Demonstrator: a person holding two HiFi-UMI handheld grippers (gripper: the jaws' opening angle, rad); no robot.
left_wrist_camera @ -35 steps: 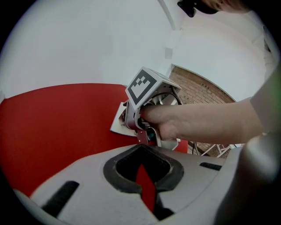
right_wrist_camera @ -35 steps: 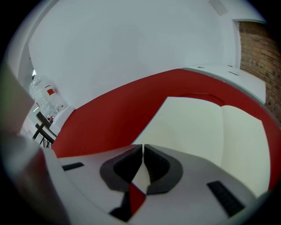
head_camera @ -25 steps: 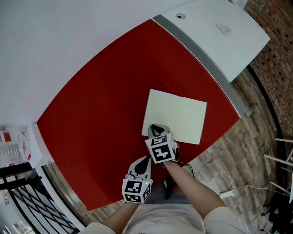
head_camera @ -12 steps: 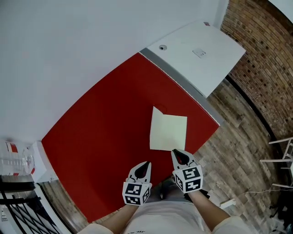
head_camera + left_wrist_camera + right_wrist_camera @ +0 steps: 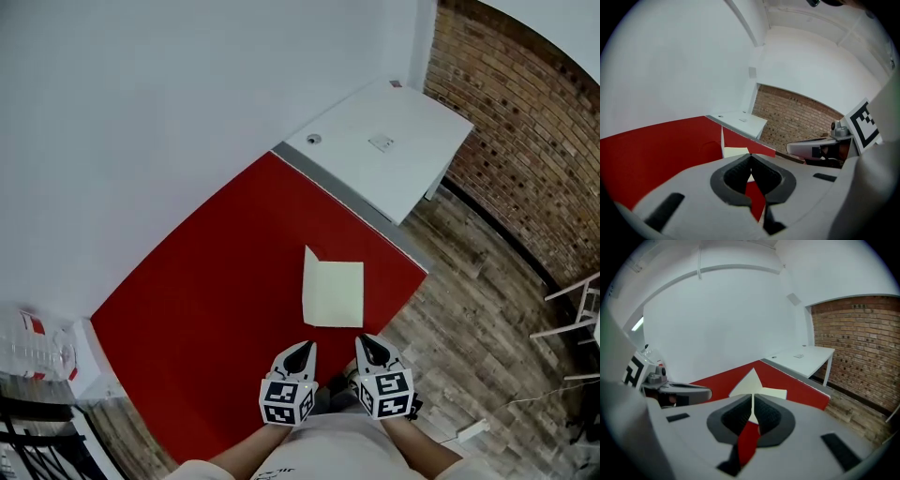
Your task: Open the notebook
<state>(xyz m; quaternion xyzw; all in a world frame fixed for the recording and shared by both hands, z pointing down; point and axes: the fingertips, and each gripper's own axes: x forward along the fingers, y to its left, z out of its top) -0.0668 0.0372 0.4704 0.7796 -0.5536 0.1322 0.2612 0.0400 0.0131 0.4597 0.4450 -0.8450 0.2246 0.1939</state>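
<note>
notebook (image 5: 334, 294) lies on the red table (image 5: 206, 300), near its right edge and just ahead of both grippers; one leaf (image 5: 308, 256) along its left side stands almost upright, and the rest lies flat with a pale page up; so i judge the opening as half done, the book is neither shut nor spread flat; left gripper (image 5: 304, 349) and right gripper (image 5: 364, 341) hang close to the person (image 5: 328, 455), side by side, apart from the book and touching nothing; each gripper view shows its jaws pressed together at the tips with nothing between them, only table and paper behind; the next move, i think, calls for one gripper to reach forward, come to the standing leaf from the right and push it over to the left until it rests on the table; the leaf looks thin and may fall back over the page, so the other gripper could press the flat side down; hard to tell: if the standing leaf is the cover or a page, and where the spine runs; in both gripper views the near part of the book is hidden behind the jaws.
</note>
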